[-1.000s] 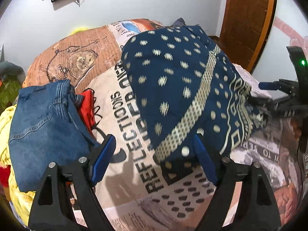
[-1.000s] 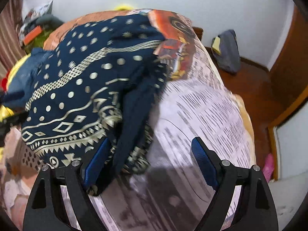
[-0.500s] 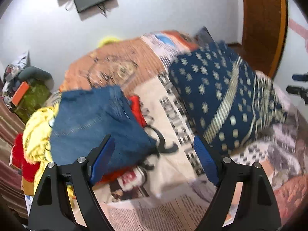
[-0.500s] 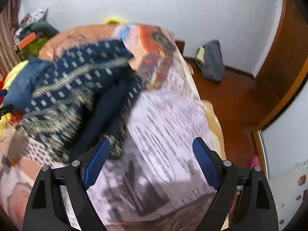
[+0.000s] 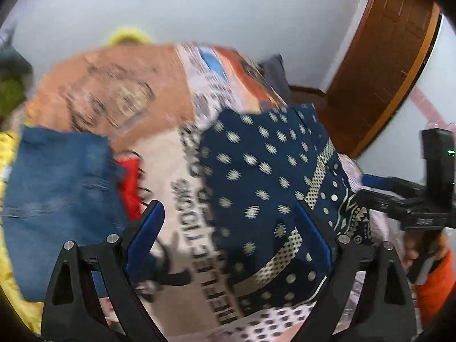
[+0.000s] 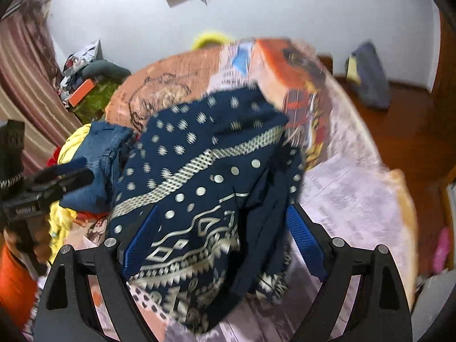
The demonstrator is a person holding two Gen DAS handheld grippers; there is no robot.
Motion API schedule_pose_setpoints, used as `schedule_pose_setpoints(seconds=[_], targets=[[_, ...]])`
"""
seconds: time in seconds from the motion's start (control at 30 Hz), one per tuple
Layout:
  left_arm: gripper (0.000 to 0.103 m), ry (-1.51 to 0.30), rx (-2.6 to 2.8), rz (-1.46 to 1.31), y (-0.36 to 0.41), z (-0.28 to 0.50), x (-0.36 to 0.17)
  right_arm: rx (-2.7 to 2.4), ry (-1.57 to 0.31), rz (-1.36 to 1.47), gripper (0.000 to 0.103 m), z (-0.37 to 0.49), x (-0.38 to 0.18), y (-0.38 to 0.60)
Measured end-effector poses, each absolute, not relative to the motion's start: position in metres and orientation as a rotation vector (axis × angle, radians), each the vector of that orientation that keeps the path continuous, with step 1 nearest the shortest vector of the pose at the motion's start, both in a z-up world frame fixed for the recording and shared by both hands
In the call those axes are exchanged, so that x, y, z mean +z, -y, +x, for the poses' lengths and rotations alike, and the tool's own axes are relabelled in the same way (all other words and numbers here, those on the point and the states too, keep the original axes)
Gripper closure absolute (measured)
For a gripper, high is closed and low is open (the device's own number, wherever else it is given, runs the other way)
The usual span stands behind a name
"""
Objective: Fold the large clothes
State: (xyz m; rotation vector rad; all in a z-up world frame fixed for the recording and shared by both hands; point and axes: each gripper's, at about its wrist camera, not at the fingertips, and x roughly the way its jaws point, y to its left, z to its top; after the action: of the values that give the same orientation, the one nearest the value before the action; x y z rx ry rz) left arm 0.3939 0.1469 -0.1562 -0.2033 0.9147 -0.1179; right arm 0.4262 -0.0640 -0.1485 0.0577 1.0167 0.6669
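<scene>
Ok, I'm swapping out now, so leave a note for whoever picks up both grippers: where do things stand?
Left gripper: jaws opening, nothing pinched; the navy garment lies partly behind its right finger.
Right gripper: open, over the same garment, not gripping it.
The garment lies bunched on the bed, with loose folds and an uneven edge. Jeans sit on the pile beside it.
Done: a rough fold at most.
Left: tidy or refold the garment, then probably the jeans and the rest of the pile.

The left gripper [image 5: 230, 228] has been swung back over the navy garment [image 5: 273, 188], jaws opening, and the right gripper [image 6: 225, 233] brought over it again, nothing clamped.
</scene>
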Motion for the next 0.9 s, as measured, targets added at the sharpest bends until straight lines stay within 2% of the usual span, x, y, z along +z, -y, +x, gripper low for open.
schedule_pose_setpoints(seconds=[0.13,0.4,0.63,0.73,0.8,0.9], targets=[[0.012,-1.004,-0.186,-0.316,-0.149,0.419,-0.188,0.659,-1.127,0.113,0.016,0.454,-0.181,0.064],[0.011,-1.085,-0.296,-0.535,-0.156,0.450,-0.231,0.756,-1.221,0.276,0.005,0.477,-0.211,0.073],[0.009,-1.092,-0.326,-0.579,-0.153,0.459,-0.238,0.805,-1.234,0.335,0.006,0.475,-0.212,0.072],[0.014,-1.082,-0.322,-0.549,-0.144,0.458,-0.234,0.821,-1.233,0.356,0.018,0.471,-0.211,0.072],[0.020,-1.074,-0.316,-0.532,-0.140,0.459,-0.230,0.832,-1.229,0.364,0.036,0.470,-0.207,0.074],[0.033,-1.054,-0.312,-0.509,-0.133,0.453,-0.226,0.837,-1.212,0.344,0.055,0.466,-0.197,0.073]])
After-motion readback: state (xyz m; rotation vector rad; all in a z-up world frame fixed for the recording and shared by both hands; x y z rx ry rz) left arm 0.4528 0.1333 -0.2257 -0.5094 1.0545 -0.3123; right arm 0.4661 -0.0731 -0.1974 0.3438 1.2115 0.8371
